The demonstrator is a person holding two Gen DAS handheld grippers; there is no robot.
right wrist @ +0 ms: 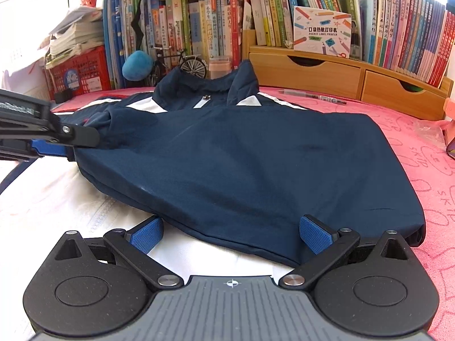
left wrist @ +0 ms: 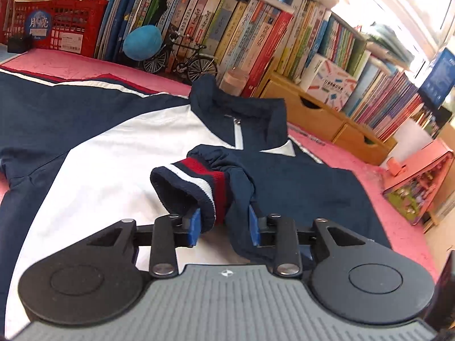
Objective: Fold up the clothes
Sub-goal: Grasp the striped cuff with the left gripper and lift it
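Packed bookshelves (right wrist: 284, 14) and a pink-covered bench (right wrist: 412, 147) frame a navy-and-white jacket (right wrist: 256, 156) lying collar-up toward the books, its right half already folded over the white front. The left gripper (left wrist: 224, 223) holds a sleeve by its striped ribbed cuff (left wrist: 199, 182), lifted above the chest. The right gripper (right wrist: 230, 231) stands wide, fingers at the folded panel's near edge, holding nothing. The cloth looks light, limp and somewhat slick; cuffs, hems and seams probably offer the firmest purchase, since flat panels would likely slip or bunch.
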